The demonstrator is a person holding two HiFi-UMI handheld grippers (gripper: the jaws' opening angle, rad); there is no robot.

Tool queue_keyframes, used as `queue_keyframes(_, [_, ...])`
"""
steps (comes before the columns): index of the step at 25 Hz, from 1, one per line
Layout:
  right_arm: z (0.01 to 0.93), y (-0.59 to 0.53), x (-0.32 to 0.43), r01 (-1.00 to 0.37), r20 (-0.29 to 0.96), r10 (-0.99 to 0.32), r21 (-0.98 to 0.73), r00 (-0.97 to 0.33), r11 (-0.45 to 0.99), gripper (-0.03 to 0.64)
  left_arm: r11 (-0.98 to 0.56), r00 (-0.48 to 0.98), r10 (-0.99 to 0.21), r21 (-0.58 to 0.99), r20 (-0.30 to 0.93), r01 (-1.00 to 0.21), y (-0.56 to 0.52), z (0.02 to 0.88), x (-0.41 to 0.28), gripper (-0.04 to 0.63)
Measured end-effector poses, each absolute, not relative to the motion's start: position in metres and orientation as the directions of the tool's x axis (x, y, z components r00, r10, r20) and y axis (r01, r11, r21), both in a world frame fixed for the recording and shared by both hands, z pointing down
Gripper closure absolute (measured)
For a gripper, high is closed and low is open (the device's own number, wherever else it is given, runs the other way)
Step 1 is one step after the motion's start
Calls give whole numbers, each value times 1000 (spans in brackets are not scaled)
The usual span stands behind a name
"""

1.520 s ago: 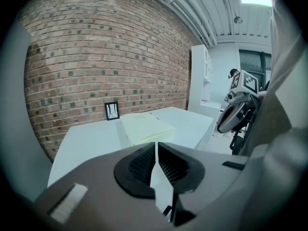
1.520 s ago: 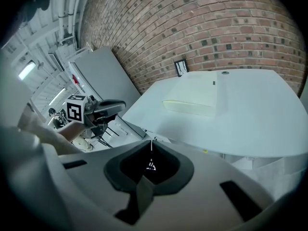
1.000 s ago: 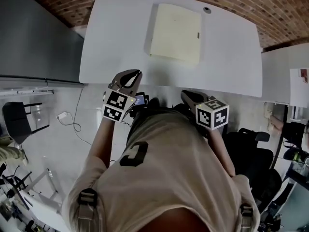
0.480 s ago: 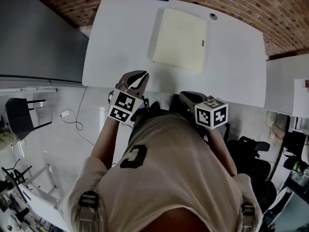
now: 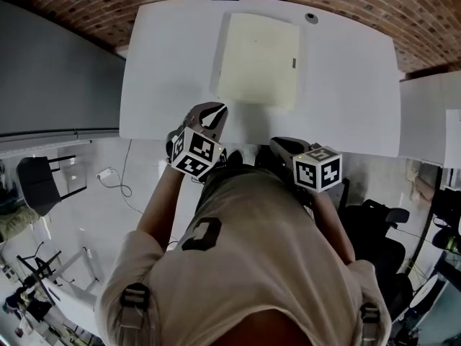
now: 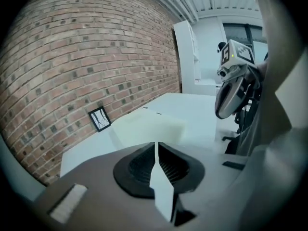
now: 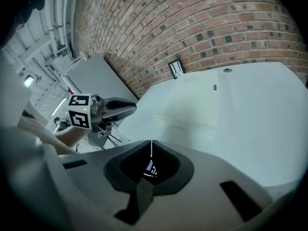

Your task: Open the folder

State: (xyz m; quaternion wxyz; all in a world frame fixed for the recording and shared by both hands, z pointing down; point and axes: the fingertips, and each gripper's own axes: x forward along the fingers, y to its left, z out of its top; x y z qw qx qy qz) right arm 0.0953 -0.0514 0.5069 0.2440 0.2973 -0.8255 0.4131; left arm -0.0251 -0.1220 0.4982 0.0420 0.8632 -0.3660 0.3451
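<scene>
Pale yellow flat rectangular folder (image 5: 258, 60) is lying closed in the upper middle of the head view, square on the white worktop (image 5: 162, 71), its far edge near the red brick wall (image 5: 346, 2). A small dark tab (image 5: 293, 63) is sitting at its right edge, so the cover is probably hinging on the left and lifting from the right.

The left hand-held gripper (image 5: 213, 111) is showing against the worktop's near edge, below the folder's lower left corner and apart from it. Its jaws are clenched together with nothing between them. The right hand-held gripper (image 5: 279, 143) is hanging at centre right, just short of the worktop's edge, its jaws likewise pressed together and empty.

Both are pointing toward the folder, seemingly lining up an approach. One is likely meant for pinning the folder down and the other for catching the free edge. Neither is touching it, so the opening is not yet starting.
</scene>
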Motion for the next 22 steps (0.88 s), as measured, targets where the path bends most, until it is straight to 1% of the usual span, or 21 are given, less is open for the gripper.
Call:
queue_keyframes(7, [516, -54, 130, -710, 637, -323, -571, -700, 411, 611, -770, 449, -557, -231, 699, -595, -138, 520, -7, 569])
queue_keyframes(9, [518, -54, 138, -714, 634, -333, -578, -698, 396, 611, -785, 426, -542, -255, 724, -565, -141, 530, -1, 497])
queue_keyframes(12, [520, -56, 147, -716, 628, -345, -589, -697, 376, 611, -812, 373, -526, -320, 765, -488, -149, 547, 6, 431])
queue_keyframes(14, [521, -56, 152, -716, 625, -349, -595, -698, 365, 611, -815, 322, -548, -405, 772, -415, -156, 555, 11, 382])
queue_keyframes(15, [522, -56, 154, -715, 624, -350, -597, -698, 362, 611, -812, 299, -563, -449, 770, -372, -159, 559, 13, 370])
queue_keyframes(18, [523, -55, 156, -712, 623, -347, -602, -702, 361, 611, -801, 262, -595, -532, 760, -276, -168, 569, 20, 368])
queue_keyframes(22, [525, -56, 157, -712, 624, -344, -603, -702, 359, 611, -799, 256, -599, -549, 758, -244, -175, 574, 25, 368])
